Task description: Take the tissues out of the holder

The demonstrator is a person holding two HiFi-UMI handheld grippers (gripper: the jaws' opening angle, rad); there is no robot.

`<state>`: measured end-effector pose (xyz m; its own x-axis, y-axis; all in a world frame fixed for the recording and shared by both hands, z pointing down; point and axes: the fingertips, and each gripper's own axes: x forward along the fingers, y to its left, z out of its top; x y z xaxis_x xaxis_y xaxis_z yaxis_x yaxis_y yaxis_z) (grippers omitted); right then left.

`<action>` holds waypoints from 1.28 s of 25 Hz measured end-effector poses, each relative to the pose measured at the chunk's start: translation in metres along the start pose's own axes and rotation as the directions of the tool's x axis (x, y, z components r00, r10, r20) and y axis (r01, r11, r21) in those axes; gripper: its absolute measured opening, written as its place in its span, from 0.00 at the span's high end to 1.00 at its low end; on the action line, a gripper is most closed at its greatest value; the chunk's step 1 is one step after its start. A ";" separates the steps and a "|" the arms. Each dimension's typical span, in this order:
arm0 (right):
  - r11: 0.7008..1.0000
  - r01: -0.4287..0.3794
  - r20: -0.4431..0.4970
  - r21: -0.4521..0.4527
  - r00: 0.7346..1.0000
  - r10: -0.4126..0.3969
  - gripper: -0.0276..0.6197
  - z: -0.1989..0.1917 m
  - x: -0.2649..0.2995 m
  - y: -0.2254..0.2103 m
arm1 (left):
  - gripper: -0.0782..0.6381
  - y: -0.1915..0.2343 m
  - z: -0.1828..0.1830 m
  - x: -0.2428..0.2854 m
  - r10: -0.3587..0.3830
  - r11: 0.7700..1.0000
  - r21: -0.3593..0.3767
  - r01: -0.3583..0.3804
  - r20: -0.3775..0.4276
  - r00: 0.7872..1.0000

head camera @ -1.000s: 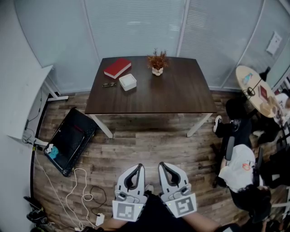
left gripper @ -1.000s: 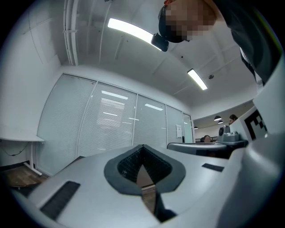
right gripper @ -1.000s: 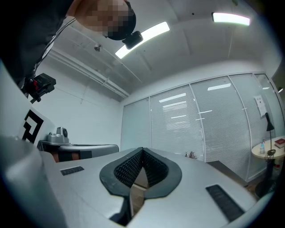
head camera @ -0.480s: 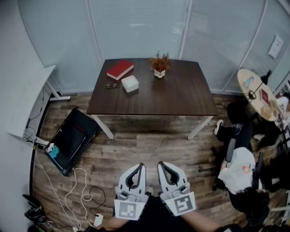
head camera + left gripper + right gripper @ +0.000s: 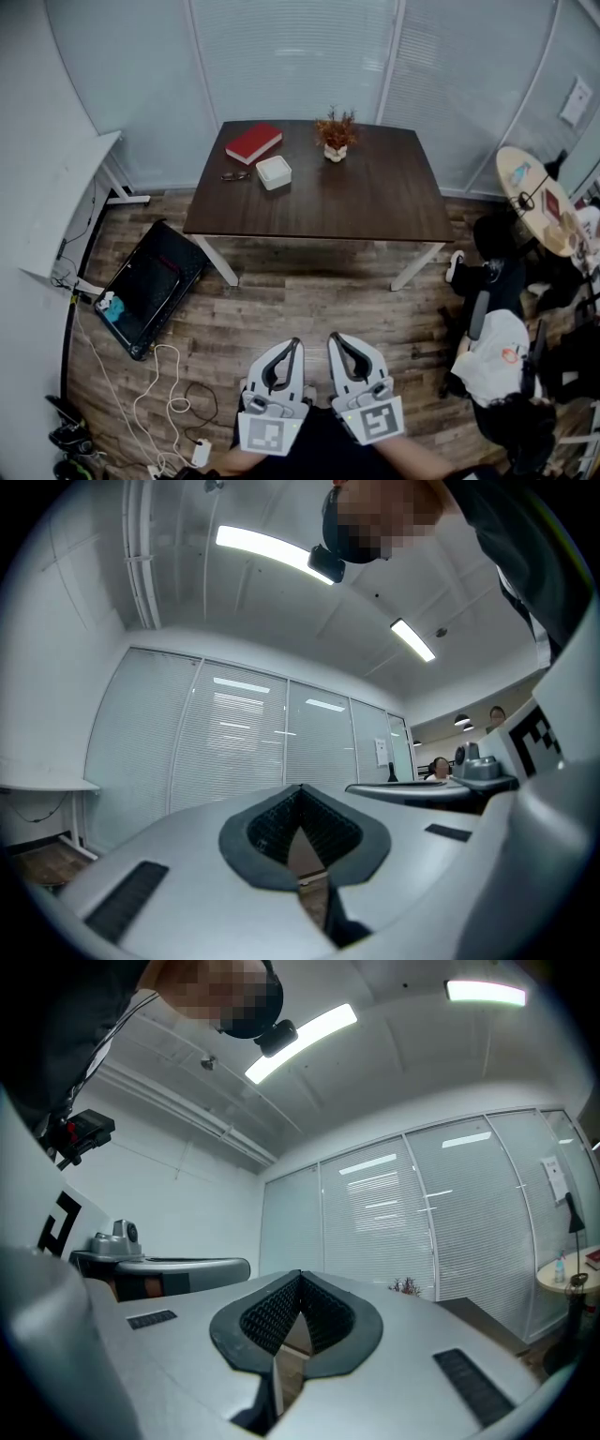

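On the table [image 5: 375,197]: white holder [image 5: 274,172], contents unclear; potted plant [image 5: 336,141].

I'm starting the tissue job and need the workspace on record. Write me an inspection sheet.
Surface: dark table, mostly bare.
Job's things: white box near the table's left end; contents can't be made out.
Clutter: red book, glasses, potted plant on the table.
Grippers: left gripper and right gripper shut, empty, far from the table.
Cables: white cord looped on the floor.
Surroundings: black case on the floor, seated people, blinds.
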<state>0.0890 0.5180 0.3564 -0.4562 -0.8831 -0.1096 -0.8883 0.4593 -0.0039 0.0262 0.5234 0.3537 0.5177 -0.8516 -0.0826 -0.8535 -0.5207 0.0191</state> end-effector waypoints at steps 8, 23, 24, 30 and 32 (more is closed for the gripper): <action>0.999 0.014 -0.024 0.042 1.000 -0.013 0.95 -0.012 0.005 -0.008 | 0.89 0.010 -0.014 0.005 0.020 0.999 -0.034 -0.022 -0.055 0.998; 0.998 0.057 -0.053 -0.012 0.997 -0.058 0.95 -0.019 0.057 -0.030 | 0.89 0.051 -0.016 0.052 0.013 0.993 -0.114 -0.011 0.017 1.000; 0.998 0.064 -0.049 -0.018 0.997 -0.065 0.95 -0.019 0.064 -0.034 | 0.89 0.055 -0.016 0.059 0.006 0.994 -0.105 -0.003 0.023 1.000; 0.990 0.141 -0.055 -0.017 0.988 -0.142 0.95 -0.036 0.124 -0.074 | 0.89 0.100 -0.028 0.119 -0.044 0.997 -0.068 0.045 0.016 0.999; 0.988 0.152 -0.059 -0.002 0.987 -0.152 0.95 -0.042 0.152 -0.085 | 0.89 0.130 -0.032 0.144 -0.033 0.996 -0.085 0.034 0.014 0.999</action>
<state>0.0927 0.3409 0.3820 -0.3182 -0.9467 -0.0494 -0.9474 0.3194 -0.0188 -0.0082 0.3318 0.3763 0.5445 -0.8331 -0.0972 -0.8274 -0.5525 0.1008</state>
